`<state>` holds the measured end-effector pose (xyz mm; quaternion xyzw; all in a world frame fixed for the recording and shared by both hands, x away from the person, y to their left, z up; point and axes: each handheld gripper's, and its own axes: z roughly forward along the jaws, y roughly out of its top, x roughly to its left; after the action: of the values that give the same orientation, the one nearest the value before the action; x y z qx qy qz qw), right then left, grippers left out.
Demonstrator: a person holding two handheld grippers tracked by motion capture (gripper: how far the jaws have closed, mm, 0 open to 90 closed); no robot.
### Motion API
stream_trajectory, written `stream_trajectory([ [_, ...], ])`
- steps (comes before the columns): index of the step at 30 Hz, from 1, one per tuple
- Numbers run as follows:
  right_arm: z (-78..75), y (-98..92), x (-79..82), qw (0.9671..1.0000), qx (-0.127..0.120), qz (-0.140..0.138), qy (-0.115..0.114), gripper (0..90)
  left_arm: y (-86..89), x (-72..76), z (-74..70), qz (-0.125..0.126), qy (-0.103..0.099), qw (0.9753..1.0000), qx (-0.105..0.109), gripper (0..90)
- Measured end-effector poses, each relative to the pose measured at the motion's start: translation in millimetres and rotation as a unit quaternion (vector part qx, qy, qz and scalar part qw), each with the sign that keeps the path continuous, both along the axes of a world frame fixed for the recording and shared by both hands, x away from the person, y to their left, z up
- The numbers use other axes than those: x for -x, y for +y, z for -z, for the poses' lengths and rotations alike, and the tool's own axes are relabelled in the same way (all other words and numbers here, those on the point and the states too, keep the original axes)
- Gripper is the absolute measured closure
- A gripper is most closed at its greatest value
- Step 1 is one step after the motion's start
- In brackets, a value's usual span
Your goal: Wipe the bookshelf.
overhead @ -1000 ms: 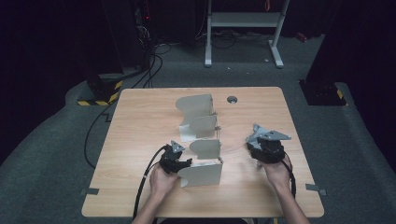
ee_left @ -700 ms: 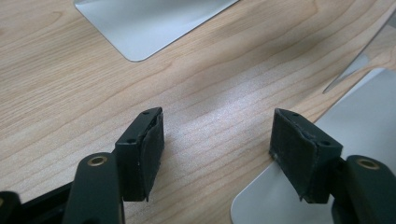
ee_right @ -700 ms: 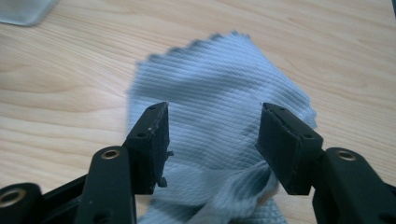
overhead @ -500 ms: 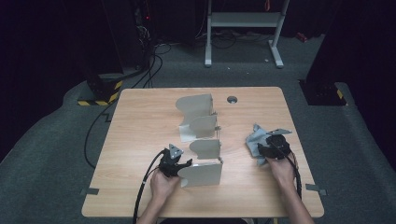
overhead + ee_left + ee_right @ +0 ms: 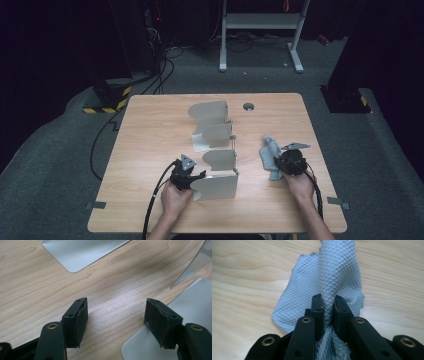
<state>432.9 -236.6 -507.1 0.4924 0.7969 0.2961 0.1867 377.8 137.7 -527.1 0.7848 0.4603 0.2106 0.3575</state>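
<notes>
A pale blue quilted cloth [image 5: 337,270] lies bunched on the wooden table [image 5: 150,135], and my right gripper [image 5: 329,305] is shut on a fold of it. From above, the cloth [image 5: 269,155] trails left and away from the right gripper [image 5: 290,162]. My left gripper [image 5: 186,172] rests low at the front left, open, with bare wood between its pads [image 5: 80,320]. Its right jaw hangs over the flat base of a grey metal stand [image 5: 195,302]. The upright panel of that stand [image 5: 216,186] is just right of the gripper.
More grey metal stands [image 5: 210,114] stand in a row toward the table's far side, the nearest [image 5: 220,159] behind the front one. A round grommet [image 5: 248,106] sits near the far edge. Cables trail from both grippers over the front edge.
My right gripper has drawn slightly toward the person, pulling the cloth with it. The left gripper has hardly moved.
</notes>
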Motion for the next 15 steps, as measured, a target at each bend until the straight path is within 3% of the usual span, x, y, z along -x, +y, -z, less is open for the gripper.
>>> stream_trajectory([
  [7,-4.5,31.2,34.2,0.9966,-0.029,-0.077,-0.006,81.8,-1.6,0.4,0.0,-0.002,0.000,1.0000,0.000,35.8],
  [11,-3.3,53.8,49.6,0.9915,-0.042,-0.123,-0.003,81.7,-2.6,0.4,-0.1,-0.002,-0.001,1.0000,-0.001,36.0],
  [15,-2.1,72.4,54.8,0.9864,-0.057,-0.154,0.003,81.8,-2.8,0.4,0.0,-0.002,-0.001,1.0000,0.000,35.9],
])
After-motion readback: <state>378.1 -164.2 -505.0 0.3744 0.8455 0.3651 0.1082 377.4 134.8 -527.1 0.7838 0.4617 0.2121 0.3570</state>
